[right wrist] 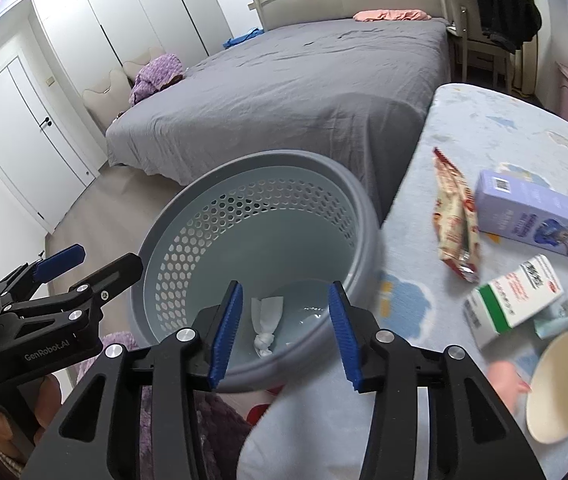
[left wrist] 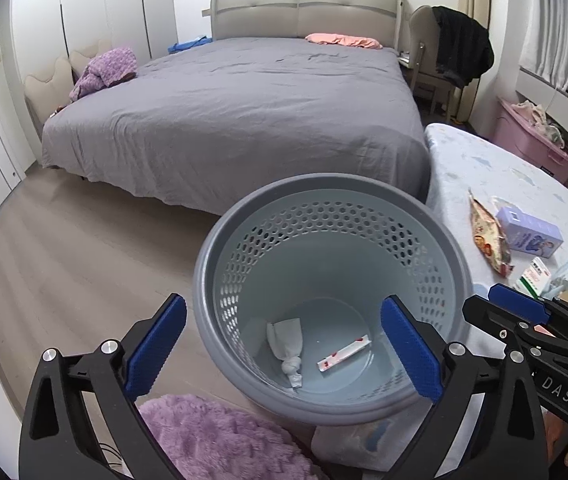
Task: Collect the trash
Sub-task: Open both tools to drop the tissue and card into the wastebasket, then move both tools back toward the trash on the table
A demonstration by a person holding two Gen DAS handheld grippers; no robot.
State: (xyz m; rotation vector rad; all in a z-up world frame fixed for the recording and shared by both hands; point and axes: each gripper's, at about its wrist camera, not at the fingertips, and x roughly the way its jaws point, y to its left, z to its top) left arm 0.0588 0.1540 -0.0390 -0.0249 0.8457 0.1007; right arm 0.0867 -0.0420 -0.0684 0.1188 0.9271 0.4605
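Tongs (right wrist: 285,334) housing reads "GenRobot.AI"

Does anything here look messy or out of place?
Yes: litter lies loose on the patterned bedcover right of the bin: a snack wrapper, two cartons and a tipped paper cup.

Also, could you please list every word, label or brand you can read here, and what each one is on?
"DAS" on the right gripper body.
"GenRobot.AI" on the left gripper body.
Purple box: print and code too small to read.
White-green box: print blurred.
Snack wrapper: unreadable.
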